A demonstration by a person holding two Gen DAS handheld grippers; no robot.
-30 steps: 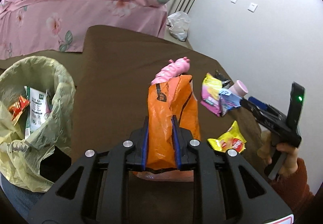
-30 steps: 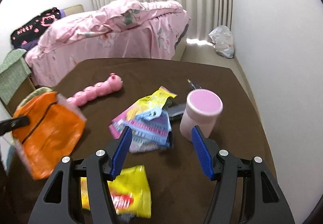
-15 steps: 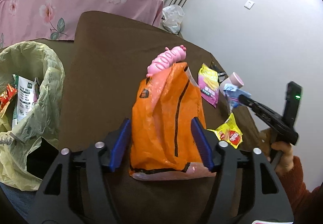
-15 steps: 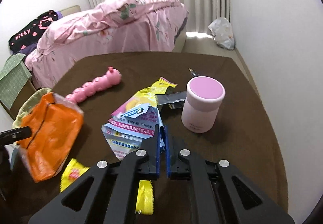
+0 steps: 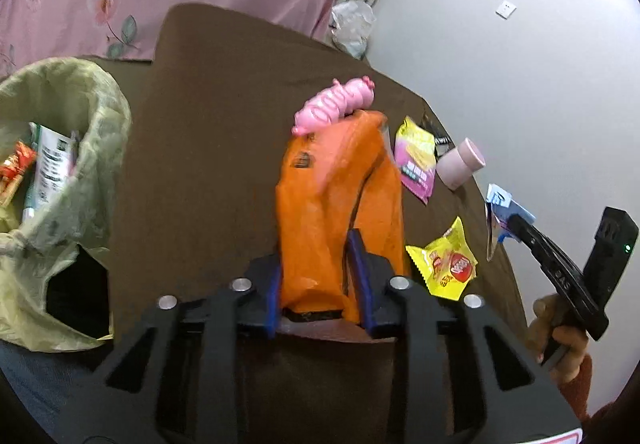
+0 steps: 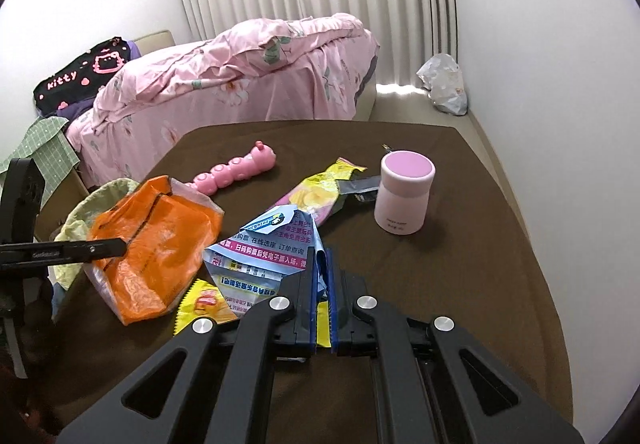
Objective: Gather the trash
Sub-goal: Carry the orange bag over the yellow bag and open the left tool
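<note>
My left gripper (image 5: 318, 244) is shut on an orange plastic bag (image 5: 340, 200), held over the brown table; the bag also shows in the right wrist view (image 6: 156, 240). My right gripper (image 6: 320, 264) is shut on a blue and white paper wrapper (image 6: 264, 244), lifted off the table; it also shows in the left wrist view (image 5: 500, 212). A yellow snack packet (image 5: 444, 264) lies on the table. A pink and yellow packet (image 5: 416, 160) lies further back. A bin with a green liner (image 5: 60, 180) stands at the left, holding trash.
A pink caterpillar toy (image 6: 236, 172) and a pink lidded cup (image 6: 404, 196) stand on the brown table (image 6: 480, 264). A black item (image 6: 360, 188) lies by the cup. A pink bed (image 6: 240, 84) is behind. A white bag (image 6: 444, 84) sits on the floor by the wall.
My left gripper opened around the orange bag and has closed on it again. My right gripper shut on the blue wrapper and raised it off the table.
</note>
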